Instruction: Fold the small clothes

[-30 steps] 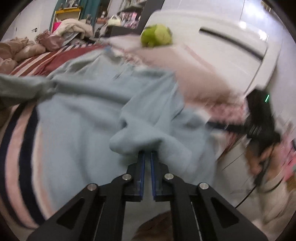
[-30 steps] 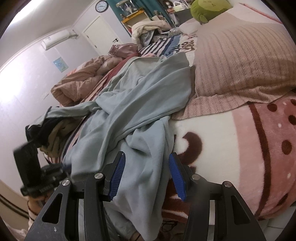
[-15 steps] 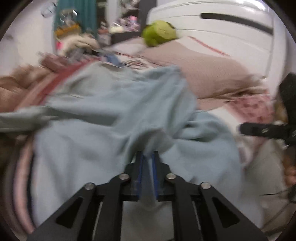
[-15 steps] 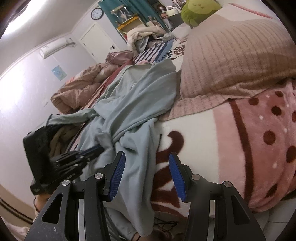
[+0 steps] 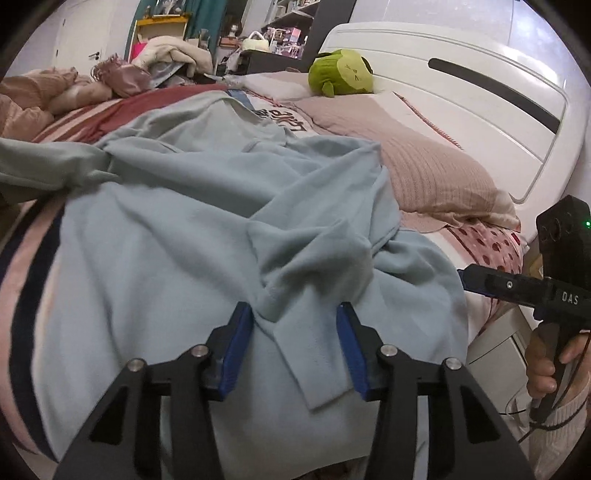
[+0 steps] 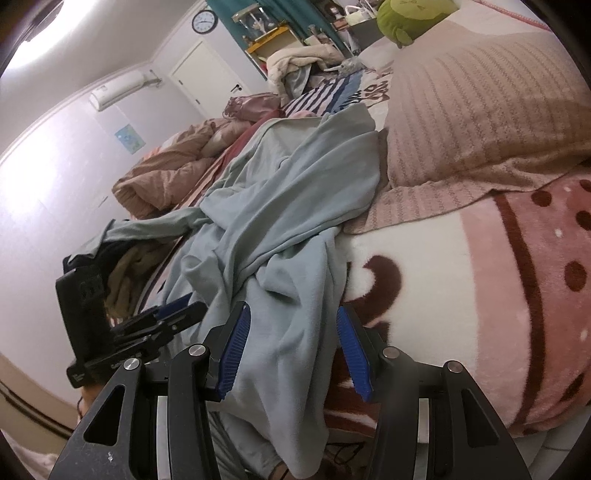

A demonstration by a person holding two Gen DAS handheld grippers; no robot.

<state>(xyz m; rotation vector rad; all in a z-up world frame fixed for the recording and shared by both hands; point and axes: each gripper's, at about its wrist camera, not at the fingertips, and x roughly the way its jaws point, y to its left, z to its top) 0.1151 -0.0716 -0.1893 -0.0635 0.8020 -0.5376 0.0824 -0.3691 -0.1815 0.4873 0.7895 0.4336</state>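
Rumpled bed (image 6: 424, 266); pale-blue garment (image 5: 192, 240) lies crumpled, jaws apart around folds

A glossy white headboard with a dark slot (image 5: 476, 92) stands behind a green plush toy (image 5: 341, 72). Beyond the toy stand a dark cluttered shelf unit (image 5: 280, 33) and teal curtains (image 6: 266, 11). Further from the toy, a white panelled door (image 6: 207, 81), a round wall clock (image 6: 204, 21) and a white wall air conditioner (image 6: 118, 90) sit on pale walls.
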